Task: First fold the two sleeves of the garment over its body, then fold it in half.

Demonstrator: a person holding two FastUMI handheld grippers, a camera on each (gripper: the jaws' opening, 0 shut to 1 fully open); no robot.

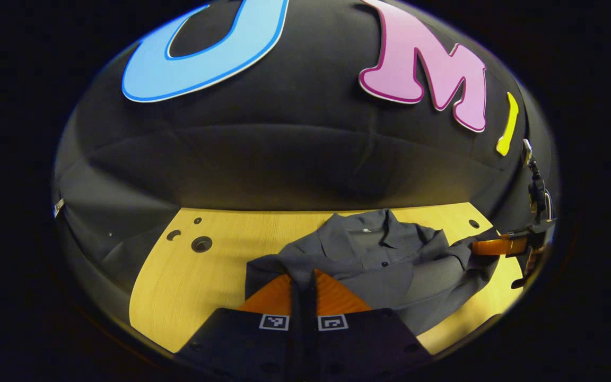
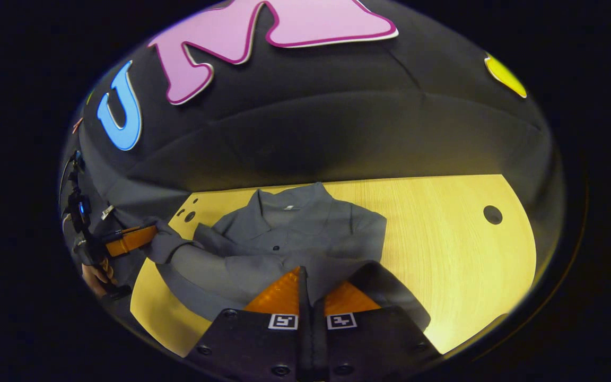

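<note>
A grey collared shirt [image 1: 385, 260] lies front-up on the yellow wooden table [image 1: 199, 286], collar toward the booth wall. In the left gripper view my left gripper [image 1: 303, 277] is shut on a strip of the shirt's sleeve, which runs down between its fingers. Farther right, my right gripper [image 1: 496, 246] pinches the other sleeve, lifted off the table. In the right gripper view the shirt [image 2: 289, 233] spreads ahead, and my right gripper [image 2: 303, 278] is shut on grey cloth. At the left, my left gripper [image 2: 130, 240] holds the raised sleeve end [image 2: 165, 245].
Round holes are cut in the tabletop [image 2: 443, 254]: one hole [image 2: 492, 215] at the right, several more [image 1: 201, 244] near the left corner. A hand [image 2: 96, 276] grips the left tool's handle. Black cloth wall stands behind the table.
</note>
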